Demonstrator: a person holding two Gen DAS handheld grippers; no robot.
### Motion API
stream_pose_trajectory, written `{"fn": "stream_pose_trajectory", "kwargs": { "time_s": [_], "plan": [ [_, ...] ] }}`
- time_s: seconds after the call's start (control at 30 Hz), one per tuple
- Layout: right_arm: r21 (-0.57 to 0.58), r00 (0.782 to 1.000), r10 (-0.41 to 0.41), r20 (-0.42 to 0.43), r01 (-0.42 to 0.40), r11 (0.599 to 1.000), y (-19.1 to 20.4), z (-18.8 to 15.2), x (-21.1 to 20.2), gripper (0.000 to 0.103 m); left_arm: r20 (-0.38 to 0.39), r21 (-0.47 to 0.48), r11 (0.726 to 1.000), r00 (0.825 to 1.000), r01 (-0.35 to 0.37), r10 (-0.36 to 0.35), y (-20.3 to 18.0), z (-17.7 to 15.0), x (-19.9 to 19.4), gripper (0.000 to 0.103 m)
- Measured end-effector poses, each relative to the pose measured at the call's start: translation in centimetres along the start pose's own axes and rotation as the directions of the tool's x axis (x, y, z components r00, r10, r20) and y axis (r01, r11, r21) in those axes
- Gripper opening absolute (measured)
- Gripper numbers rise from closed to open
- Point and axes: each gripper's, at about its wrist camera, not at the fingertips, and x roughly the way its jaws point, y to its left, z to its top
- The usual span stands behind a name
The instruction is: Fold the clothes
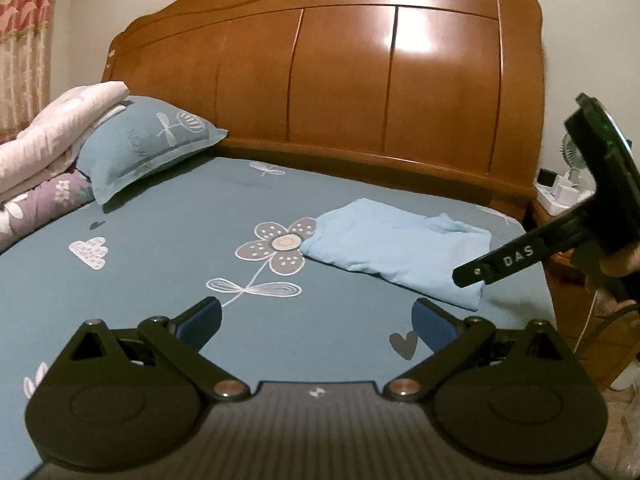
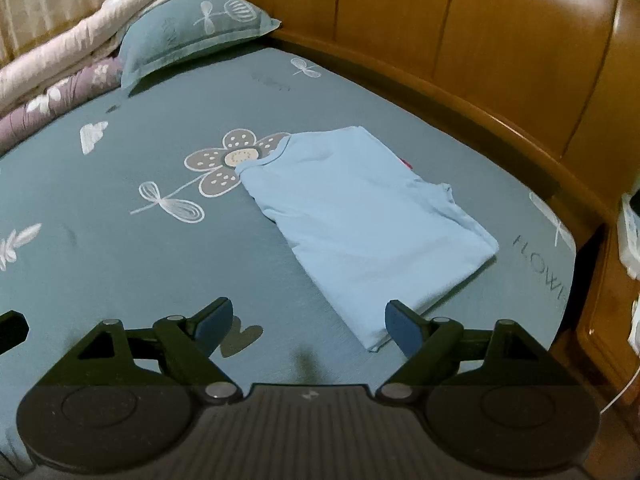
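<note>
One folded shirt (image 2: 360,216), one pillow (image 2: 188,28), two quilts (image 1: 52,136).

You see the folded light-blue cotton shirt (image 2: 360,216) lying on the teal flowered bedsheet (image 2: 160,264), right of the teal flowered pillow (image 2: 188,28), before the brown wooden headboard (image 2: 480,40).

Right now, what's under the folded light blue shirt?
The light blue shirt lies on the teal bed sheet, covering the edge of a printed flower. Whatever else is printed beneath it is hidden.
</note>
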Motion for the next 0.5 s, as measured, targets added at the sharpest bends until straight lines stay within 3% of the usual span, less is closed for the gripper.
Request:
{"fn": "stream_pose_trajectory", "kwargs": {
  "time_s": [0.23,0.4,0.5],
  "plan": [
    [0.041,0.994,0.097,0.044,-0.099,0.994,-3.6,-1.8,-1.0,0.093,-0.064,0.003,0.999,0.997,-0.043,0.044,-3.9,0.2,0.2,0.101],
    [0.014,0.982,0.164,0.089,-0.166,0.986,-6.5,-3.6,-0.5,0.095,-0.067,-0.004,0.992,0.990,-0.126,0.126,-7.9,-1.0,-0.5,0.102],
    [0.026,0.982,0.169,0.080,-0.171,0.985,-7.7,-4.4,0.0,0.095,-0.150,-0.056,0.988,0.980,-0.143,0.134,-9.2,-1.4,-0.8,0.102]
  ]
}}
